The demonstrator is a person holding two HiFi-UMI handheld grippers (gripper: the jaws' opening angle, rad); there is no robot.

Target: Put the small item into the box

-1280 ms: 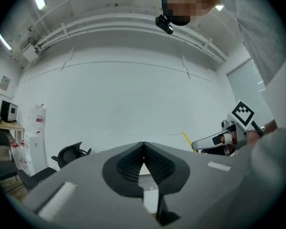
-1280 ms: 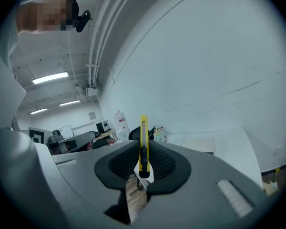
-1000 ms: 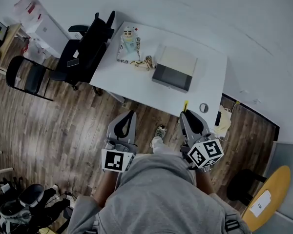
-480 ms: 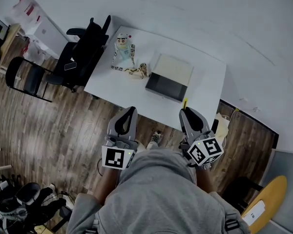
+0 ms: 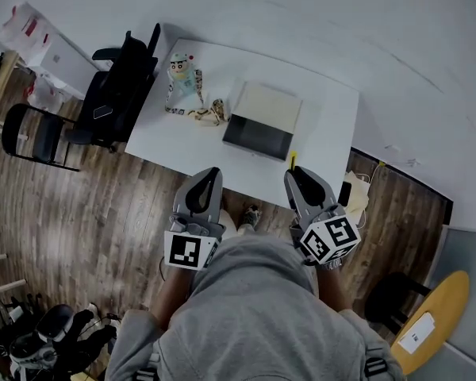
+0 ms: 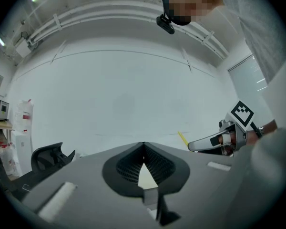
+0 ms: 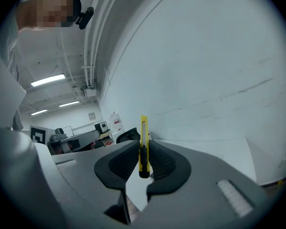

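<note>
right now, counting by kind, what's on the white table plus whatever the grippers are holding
box: 1
cartoon figure: 1
small tan item: 1
yellow utility knife, clamped in the right gripper: 1
total: 4

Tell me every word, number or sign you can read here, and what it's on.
None can be read.
The cubes on the left gripper and right gripper: black-and-white square patterns, not letters.
The white bag, red print: too small.
The white label on the yellow board: blurred.
The toy pack on the table: too small.
The yellow knife: no print visible.
</note>
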